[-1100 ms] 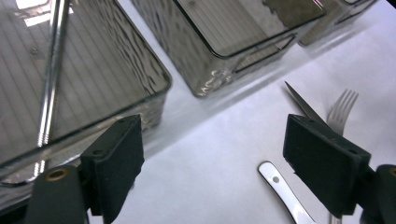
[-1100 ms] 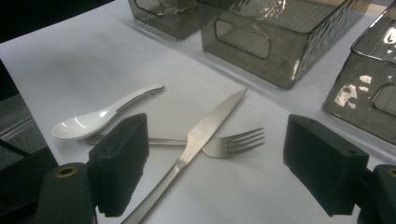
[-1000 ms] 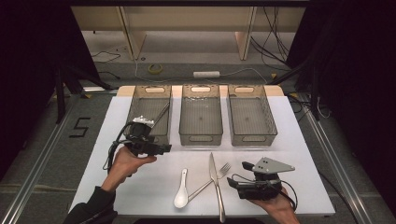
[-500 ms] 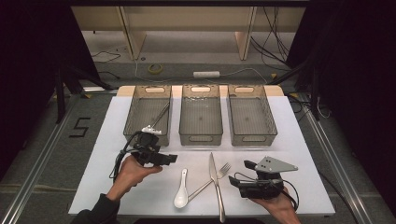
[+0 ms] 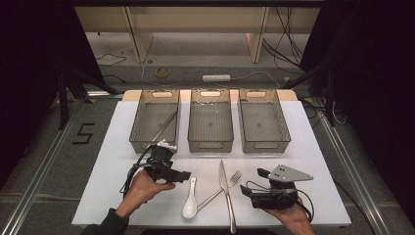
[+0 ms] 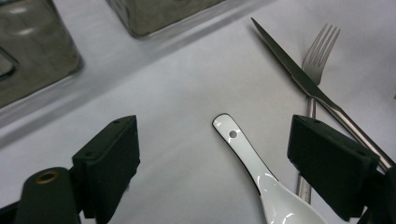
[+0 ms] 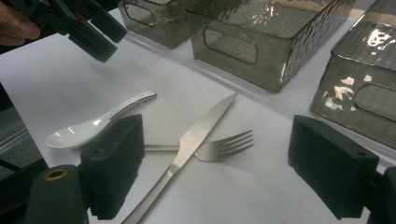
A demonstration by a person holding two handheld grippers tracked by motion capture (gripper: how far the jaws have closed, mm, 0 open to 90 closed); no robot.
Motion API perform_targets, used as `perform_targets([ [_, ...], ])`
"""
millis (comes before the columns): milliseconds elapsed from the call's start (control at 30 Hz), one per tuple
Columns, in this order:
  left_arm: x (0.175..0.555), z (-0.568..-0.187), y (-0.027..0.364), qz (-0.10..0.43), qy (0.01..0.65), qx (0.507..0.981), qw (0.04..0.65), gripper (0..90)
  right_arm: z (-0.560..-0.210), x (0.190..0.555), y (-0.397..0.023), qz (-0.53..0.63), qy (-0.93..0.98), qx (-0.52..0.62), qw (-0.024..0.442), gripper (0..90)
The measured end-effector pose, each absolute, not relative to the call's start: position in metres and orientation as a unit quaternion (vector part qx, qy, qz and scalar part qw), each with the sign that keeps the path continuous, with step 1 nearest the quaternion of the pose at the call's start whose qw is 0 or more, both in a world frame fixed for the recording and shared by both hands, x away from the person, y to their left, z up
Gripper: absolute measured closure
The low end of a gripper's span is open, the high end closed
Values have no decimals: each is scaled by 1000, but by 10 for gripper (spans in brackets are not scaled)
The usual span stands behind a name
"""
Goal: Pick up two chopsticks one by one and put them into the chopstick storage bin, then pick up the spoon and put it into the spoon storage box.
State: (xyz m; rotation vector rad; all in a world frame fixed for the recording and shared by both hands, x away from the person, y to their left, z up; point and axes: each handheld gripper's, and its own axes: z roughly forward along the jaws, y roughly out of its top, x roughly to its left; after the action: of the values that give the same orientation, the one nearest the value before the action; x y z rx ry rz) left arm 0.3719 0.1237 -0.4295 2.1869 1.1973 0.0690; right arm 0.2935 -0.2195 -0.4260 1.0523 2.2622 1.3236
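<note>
Approach step: left tool (image 5: 185, 176) wide open, empty, jaws straddling white spoon (image 6: 252, 175) handle on desk (image 5: 318, 147). Next: lower, close. Right tool (image 5: 243, 189) open, idle.

A white spoon (image 6: 261, 177) lies between the left gripper's (image 6: 224, 163) spread jaws, beside a knife (image 6: 303, 84) crossing a fork (image 6: 317, 51).

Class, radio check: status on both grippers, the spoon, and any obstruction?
Left gripper open above white spoon, no contact. Right gripper open, empty. Knife crosses fork beside the spoon.
</note>
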Motion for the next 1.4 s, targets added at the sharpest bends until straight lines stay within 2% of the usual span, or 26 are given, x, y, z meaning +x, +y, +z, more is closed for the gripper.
perform_targets([
  [600, 363, -453, 94, 4, 441, 856, 270, 185, -426, 294, -220, 461, 793, 367, 156, 196],
  [1200, 357, -467, 80, -13, 413, 879, 239, 409, -426, 291, -214, 452, 800, 361, 158, 201],
  [1400, 355, -468, 79, 2, 407, 883, 234, 467, -426, 291, -214, 451, 801, 361, 159, 205],
])
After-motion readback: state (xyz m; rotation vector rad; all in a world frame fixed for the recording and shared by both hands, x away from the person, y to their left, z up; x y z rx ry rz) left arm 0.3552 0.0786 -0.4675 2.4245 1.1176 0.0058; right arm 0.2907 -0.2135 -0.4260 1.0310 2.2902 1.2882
